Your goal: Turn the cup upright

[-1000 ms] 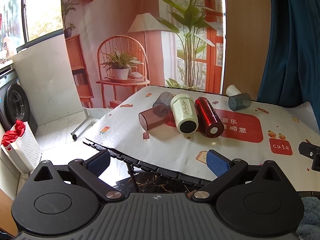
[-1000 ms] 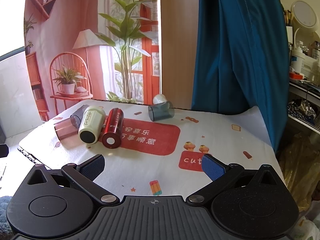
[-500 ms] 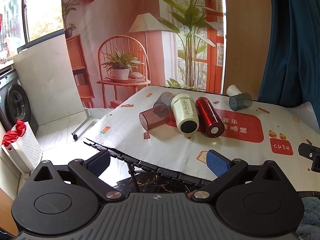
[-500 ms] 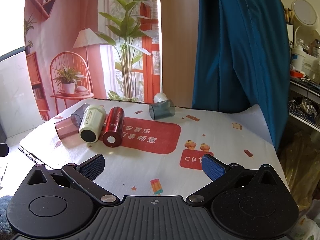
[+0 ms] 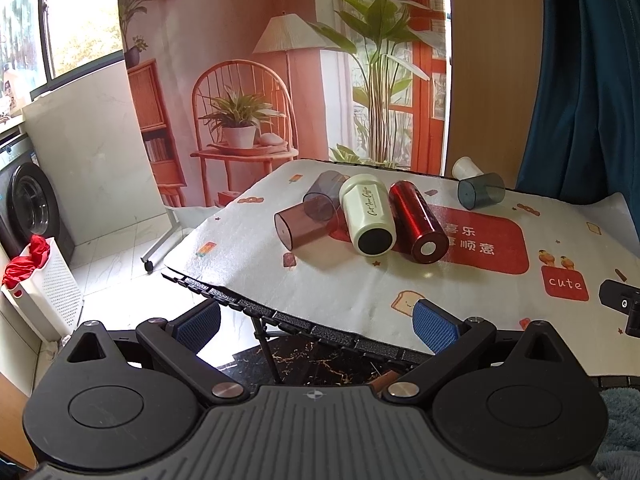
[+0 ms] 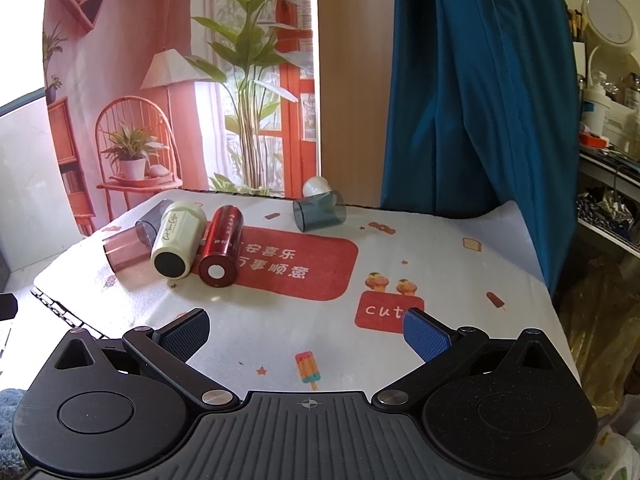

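Observation:
Several cups lie on their sides on the table. A cream cup (image 5: 367,216) (image 6: 177,238) and a red metallic cup (image 5: 416,222) (image 6: 221,246) lie side by side, bases toward me. A translucent pink cup (image 5: 305,226) (image 6: 125,249) and a smoky grey cup (image 5: 324,196) (image 6: 154,216) lie left of them. A blue-grey translucent cup (image 5: 480,191) (image 6: 319,211) and a small white cup (image 5: 466,168) (image 6: 316,187) lie at the far edge. My left gripper (image 5: 316,322) is open and empty, off the table's near left edge. My right gripper (image 6: 306,332) is open and empty over the near tablecloth.
The tablecloth (image 6: 420,264) has a red panel and cartoon prints. A blue curtain (image 6: 472,100) hangs behind on the right. A shelf with clutter (image 6: 608,152) stands far right. A white hamper (image 5: 40,292) and a washing machine (image 5: 28,208) stand on the floor at left.
Both grippers have drifted slightly; the cups look a touch farther in the right wrist view. No cup has moved and both grippers stay open.

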A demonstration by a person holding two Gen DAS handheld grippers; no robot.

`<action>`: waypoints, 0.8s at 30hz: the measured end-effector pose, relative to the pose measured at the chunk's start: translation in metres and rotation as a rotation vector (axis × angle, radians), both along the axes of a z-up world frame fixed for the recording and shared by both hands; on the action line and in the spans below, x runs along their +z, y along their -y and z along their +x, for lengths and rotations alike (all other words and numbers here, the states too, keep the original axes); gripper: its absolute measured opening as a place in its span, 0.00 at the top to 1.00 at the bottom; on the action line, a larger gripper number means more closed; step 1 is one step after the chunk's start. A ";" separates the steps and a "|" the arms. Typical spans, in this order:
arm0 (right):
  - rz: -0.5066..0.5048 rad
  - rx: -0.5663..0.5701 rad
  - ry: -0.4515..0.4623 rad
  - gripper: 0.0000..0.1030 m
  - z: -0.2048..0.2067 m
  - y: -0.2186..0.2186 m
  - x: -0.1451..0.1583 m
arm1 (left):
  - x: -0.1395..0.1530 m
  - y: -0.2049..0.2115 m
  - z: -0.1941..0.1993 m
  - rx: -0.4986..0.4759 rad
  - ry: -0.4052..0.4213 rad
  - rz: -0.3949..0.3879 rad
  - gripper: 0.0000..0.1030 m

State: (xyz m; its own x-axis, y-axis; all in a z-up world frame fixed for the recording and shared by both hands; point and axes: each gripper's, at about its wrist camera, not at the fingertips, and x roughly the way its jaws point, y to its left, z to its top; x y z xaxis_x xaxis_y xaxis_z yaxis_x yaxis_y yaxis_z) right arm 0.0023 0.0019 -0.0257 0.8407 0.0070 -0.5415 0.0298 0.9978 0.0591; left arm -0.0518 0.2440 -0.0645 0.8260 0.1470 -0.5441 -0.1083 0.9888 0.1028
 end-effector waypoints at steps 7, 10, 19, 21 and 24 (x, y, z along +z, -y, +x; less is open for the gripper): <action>0.013 -0.010 -0.049 0.00 0.025 0.008 -0.006 | 0.006 0.000 0.025 0.009 0.063 0.049 0.00; 0.039 -0.026 -0.064 0.00 0.045 0.016 -0.007 | 0.004 0.001 0.043 0.015 0.075 0.061 0.00; 0.156 -0.075 -0.094 0.00 0.173 0.042 -0.025 | -0.035 -0.011 0.096 0.072 0.001 0.036 0.00; 0.208 -0.107 -0.101 0.00 0.207 0.049 -0.032 | -0.046 -0.014 0.105 0.075 -0.027 0.040 0.00; 0.256 -0.153 -0.086 0.00 0.255 0.054 -0.044 | -0.061 -0.021 0.115 0.077 -0.049 0.032 0.00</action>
